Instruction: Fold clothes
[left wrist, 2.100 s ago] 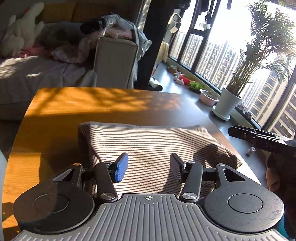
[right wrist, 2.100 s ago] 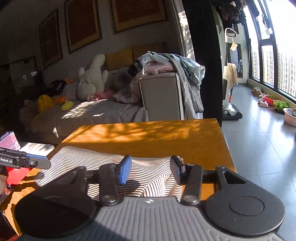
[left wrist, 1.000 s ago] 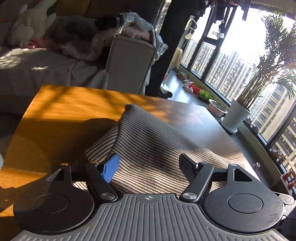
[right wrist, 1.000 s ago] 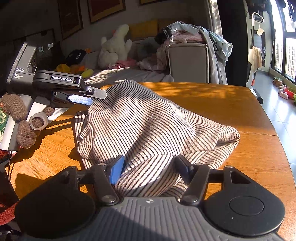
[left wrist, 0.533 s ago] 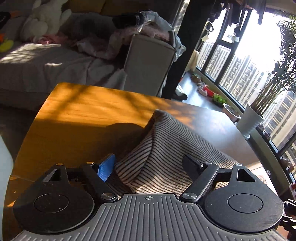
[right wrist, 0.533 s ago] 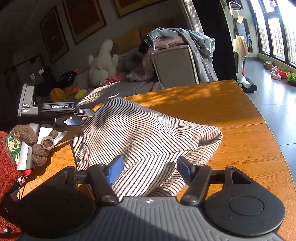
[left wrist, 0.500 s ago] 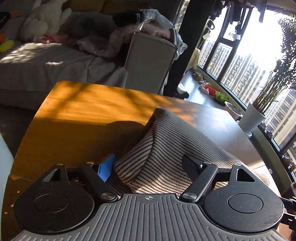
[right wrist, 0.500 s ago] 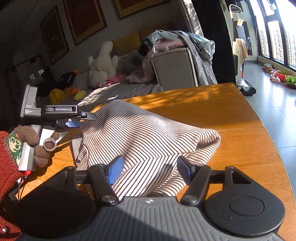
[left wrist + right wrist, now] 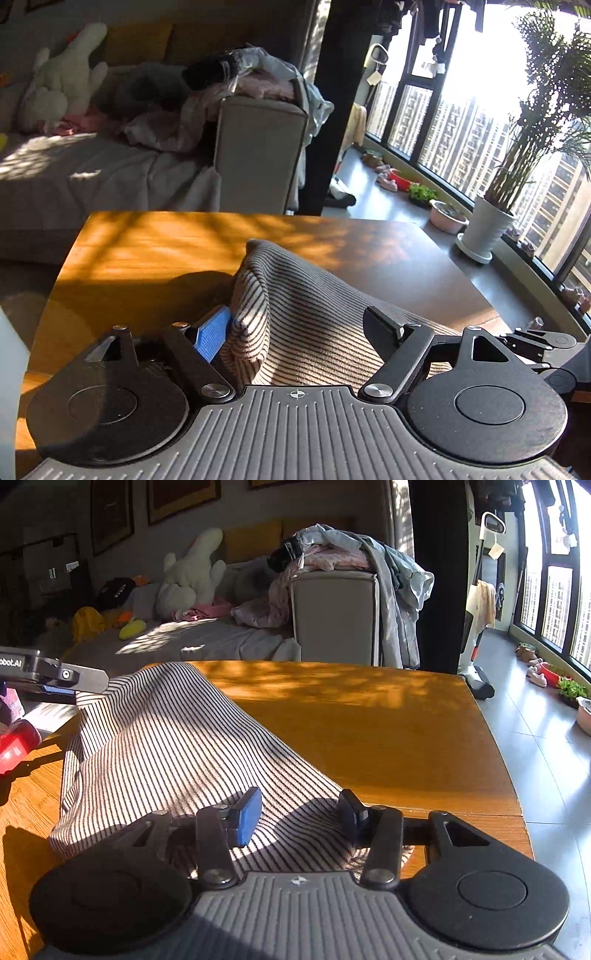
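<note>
While both wrist cams point down at the wooden table (image 9: pixel 388 738), I note the striped garment (image 9: pixel 177 746) bunched on the near part of the top, reaching toward the near left corner in the R view, its bulk heaped into a ridge that rises off the wood.

L gripper (image 9: pixel 295 332): jaws wide. Blue pad (image 9: pixel 212 338) sits just beside or touching the left flank of the raised fold; black finger (image 9: pixel 384 332) lies over the cloth on the other side. Garment is between the fingers, but pads do not press from both sides. Can't tell if the blue pad makes real contact.

R gripper (image 9: pixel 299 818): jaws closing, gap narrower than L. Striped cloth lies between and under the fingers, near the garment's near edge. Blue pad (image 9: pixel 247 821) and black pad (image 9: pixel 351 816) both stand apart over the fabric; no pinch seen.

In the R view, the L gripper's tip (image 9: pixel 70 677) shows at the far left end of the garment, by the table's left edge. Far half of the top bare, sunlit. Sofa (image 9: pixel 110 173) w/ a white plush toy (image 9: pixel 188 579) and piled clothes beyond the far edge; potted plant (image 9: pixel 491 221) by the window.
</note>
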`<action>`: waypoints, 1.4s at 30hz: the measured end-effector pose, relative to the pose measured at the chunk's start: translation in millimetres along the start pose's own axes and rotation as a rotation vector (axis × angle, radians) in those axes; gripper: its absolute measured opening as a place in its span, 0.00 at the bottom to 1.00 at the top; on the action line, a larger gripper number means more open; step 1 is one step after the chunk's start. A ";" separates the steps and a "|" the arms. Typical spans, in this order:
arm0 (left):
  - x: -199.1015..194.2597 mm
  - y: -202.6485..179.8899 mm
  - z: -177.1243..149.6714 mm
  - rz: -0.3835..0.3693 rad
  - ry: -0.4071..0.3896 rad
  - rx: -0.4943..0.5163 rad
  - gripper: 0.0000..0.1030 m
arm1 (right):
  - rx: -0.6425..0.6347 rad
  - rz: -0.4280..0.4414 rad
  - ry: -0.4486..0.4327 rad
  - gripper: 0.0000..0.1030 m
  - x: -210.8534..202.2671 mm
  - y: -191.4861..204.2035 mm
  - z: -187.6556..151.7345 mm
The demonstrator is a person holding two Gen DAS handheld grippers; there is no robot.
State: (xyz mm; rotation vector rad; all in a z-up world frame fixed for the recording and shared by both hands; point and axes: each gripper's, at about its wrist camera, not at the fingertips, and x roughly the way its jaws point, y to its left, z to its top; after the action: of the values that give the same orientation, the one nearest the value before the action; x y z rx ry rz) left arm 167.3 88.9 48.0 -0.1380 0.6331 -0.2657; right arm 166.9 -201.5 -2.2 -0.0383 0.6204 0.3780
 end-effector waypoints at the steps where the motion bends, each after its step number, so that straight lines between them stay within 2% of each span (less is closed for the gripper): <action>1: -2.6 -1.5 -0.4 -0.006 -0.002 0.006 0.83 | 0.012 0.001 -0.001 0.45 -2.4 -1.1 -2.2; 6: -11.0 -10.0 -4.1 -0.067 0.002 0.014 0.85 | -0.006 -0.047 -0.001 0.45 -26.2 3.4 -20.0; 10: -7.3 -25.4 -16.9 -0.197 0.075 0.006 0.84 | 0.019 -0.079 -0.010 0.45 -53.2 3.0 -39.1; 12: -2.4 -36.2 -27.8 -0.261 0.126 0.016 0.79 | 0.023 -0.091 -0.014 0.46 -65.6 2.7 -47.6; 15: 12.5 -52.0 -48.8 -0.346 0.217 0.031 0.64 | 0.018 -0.111 -0.016 0.47 -76.7 4.3 -55.1; 17: 23.6 -59.4 -59.0 -0.336 0.240 0.067 0.64 | 0.016 -0.120 -0.010 0.47 -81.8 5.4 -56.8; 19: 34.0 -59.1 -61.2 -0.312 0.232 0.097 0.63 | 0.013 -0.128 -0.008 0.47 -85.1 9.1 -58.4; 21: 39.6 -51.5 -56.4 -0.311 0.219 0.075 0.59 | 0.004 -0.139 -0.009 0.47 -88.1 14.8 -60.4; 25: 51.4 -33.0 -46.0 -0.287 0.203 0.036 0.52 | 0.009 -0.076 -0.003 0.47 -94.9 33.9 -66.1; 29: 60.8 -21.9 -39.2 -0.260 0.176 0.001 0.52 | -0.013 0.034 0.009 0.47 -101.0 57.1 -68.4; 30: 62.6 -20.3 -37.7 -0.250 0.169 -0.002 0.53 | -0.030 0.062 0.012 0.48 -102.2 62.6 -66.5; 31: 63.6 -18.9 -36.7 -0.238 0.165 -0.004 0.58 | -0.050 0.082 0.012 0.49 -103.8 67.5 -62.7; 33: 65.4 -16.0 -34.8 -0.219 0.159 -0.011 0.59 | -0.069 0.085 -0.021 0.56 -109.8 71.0 -52.9; 35: 65.2 -13.1 -34.4 -0.231 0.159 -0.028 0.59 | -0.078 0.086 -0.063 0.56 -115.2 73.3 -42.7; 37: 62.2 -13.9 -34.3 -0.229 0.157 -0.023 0.59 | -0.073 0.094 -0.112 0.52 -118.7 75.6 -31.3; 38: 60.6 -14.9 -34.4 -0.225 0.155 -0.018 0.59 | -0.071 0.099 -0.137 0.47 -120.4 76.7 -25.6; 42: 49.7 -18.5 -35.5 -0.206 0.149 -0.003 0.61 | -0.113 0.147 -0.085 0.46 -98.1 94.8 -27.9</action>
State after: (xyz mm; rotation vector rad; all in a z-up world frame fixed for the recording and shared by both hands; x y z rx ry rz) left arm 180.6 55.3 -4.6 -0.1881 0.7684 -0.4773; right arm 44.2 -150.1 38.7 -0.0845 0.5193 0.5540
